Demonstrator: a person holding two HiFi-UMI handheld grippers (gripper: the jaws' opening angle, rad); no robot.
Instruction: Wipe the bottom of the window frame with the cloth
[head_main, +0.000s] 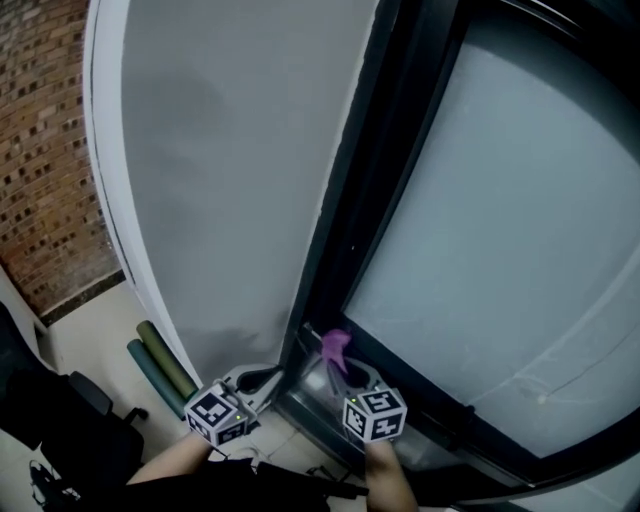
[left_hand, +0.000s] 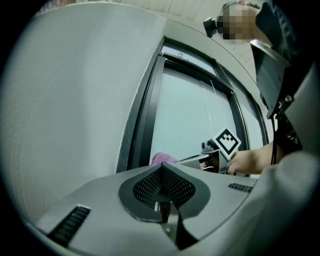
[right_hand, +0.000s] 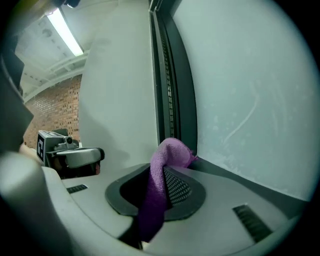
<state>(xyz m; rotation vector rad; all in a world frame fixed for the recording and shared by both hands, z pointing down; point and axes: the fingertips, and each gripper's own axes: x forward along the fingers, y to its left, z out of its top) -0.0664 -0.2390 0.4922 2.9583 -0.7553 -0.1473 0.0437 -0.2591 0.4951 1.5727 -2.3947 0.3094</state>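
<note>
My left gripper (left_hand: 162, 171) has its jaws pressed together with nothing between them; just past their tip a pink cloth (left_hand: 163, 158) peeks out beside the dark window frame (left_hand: 142, 120); my right gripper (left_hand: 187, 159) points at it from the right.

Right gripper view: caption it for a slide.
Right gripper, shut on a purple cloth, beside the dark window frame.

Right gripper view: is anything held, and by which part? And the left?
The right gripper is shut on the purple cloth, pinching it along a bunched fold; one end pokes out past the jaw tips. The left gripper is shut and empty.
</note>
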